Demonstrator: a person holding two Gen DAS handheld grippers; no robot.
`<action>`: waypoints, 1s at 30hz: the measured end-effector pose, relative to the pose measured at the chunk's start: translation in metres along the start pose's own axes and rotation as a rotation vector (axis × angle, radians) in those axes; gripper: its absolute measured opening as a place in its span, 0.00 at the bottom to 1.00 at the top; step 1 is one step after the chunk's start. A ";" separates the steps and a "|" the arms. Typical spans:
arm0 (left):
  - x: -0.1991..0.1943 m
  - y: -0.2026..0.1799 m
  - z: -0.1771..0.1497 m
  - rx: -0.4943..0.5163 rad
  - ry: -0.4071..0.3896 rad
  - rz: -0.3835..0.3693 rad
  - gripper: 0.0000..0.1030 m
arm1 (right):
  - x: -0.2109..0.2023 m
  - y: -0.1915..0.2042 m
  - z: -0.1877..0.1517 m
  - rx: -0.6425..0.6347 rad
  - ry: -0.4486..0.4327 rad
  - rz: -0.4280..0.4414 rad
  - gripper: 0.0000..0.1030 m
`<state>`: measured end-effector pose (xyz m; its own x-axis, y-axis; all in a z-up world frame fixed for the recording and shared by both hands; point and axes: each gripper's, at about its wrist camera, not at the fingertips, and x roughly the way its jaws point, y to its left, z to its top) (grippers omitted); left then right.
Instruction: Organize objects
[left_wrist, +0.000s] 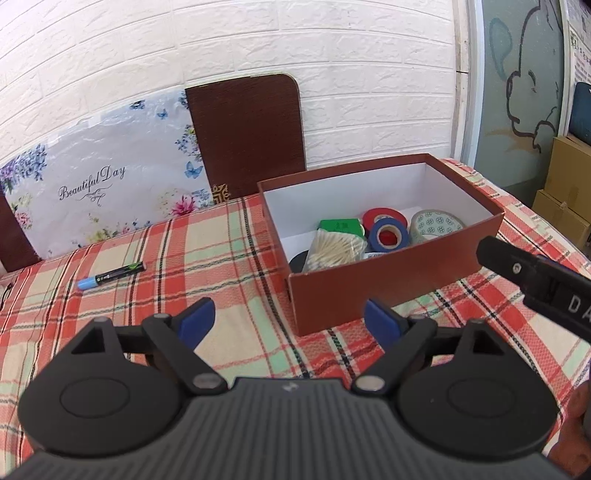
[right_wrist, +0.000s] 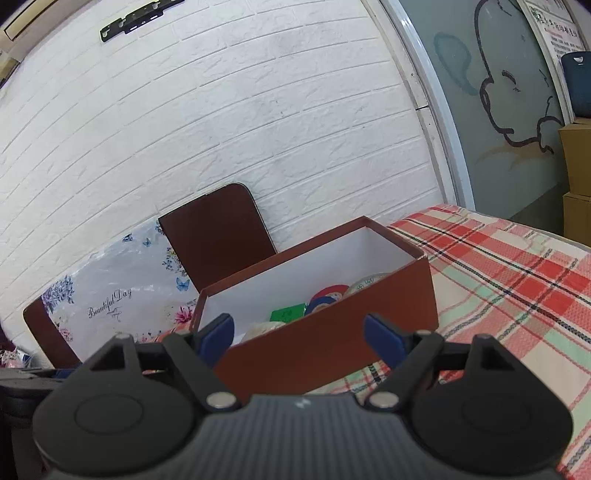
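Observation:
An open red-brown box (left_wrist: 388, 280) with a white inside stands on the plaid tablecloth. It holds a bag of cotton swabs (left_wrist: 334, 249), a green packet (left_wrist: 340, 225), a red tape roll (left_wrist: 384, 216), a blue tape roll (left_wrist: 389, 236) and a patterned tape roll (left_wrist: 436, 223). A black marker with a blue cap (left_wrist: 110, 275) lies on the cloth to the left of the box. My left gripper (left_wrist: 290, 319) is open and empty, in front of the box's near corner. My right gripper (right_wrist: 299, 338) is open and empty, close to the box's front wall (right_wrist: 332, 339).
A brown board (left_wrist: 245, 136) and a floral "Beautiful Day" panel (left_wrist: 99, 184) lean on the white brick wall behind the table. Cardboard boxes (left_wrist: 569, 192) stand at the far right. The right gripper's body (left_wrist: 535, 280) shows at the right edge of the left wrist view.

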<state>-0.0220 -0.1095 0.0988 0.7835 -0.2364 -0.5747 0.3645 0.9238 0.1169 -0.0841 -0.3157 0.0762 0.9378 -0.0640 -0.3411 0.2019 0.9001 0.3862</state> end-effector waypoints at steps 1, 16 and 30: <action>-0.002 0.001 -0.001 -0.003 -0.002 0.002 0.88 | -0.003 0.002 0.000 -0.005 -0.003 0.001 0.78; -0.014 -0.007 -0.014 0.013 -0.008 -0.007 0.94 | -0.029 0.008 0.003 -0.001 -0.060 -0.007 0.83; -0.007 -0.010 -0.017 0.025 0.014 -0.009 0.95 | -0.026 0.004 0.000 0.003 -0.058 -0.005 0.83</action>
<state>-0.0392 -0.1121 0.0880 0.7731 -0.2400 -0.5871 0.3837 0.9140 0.1316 -0.1078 -0.3103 0.0868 0.9514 -0.0937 -0.2932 0.2078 0.8983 0.3871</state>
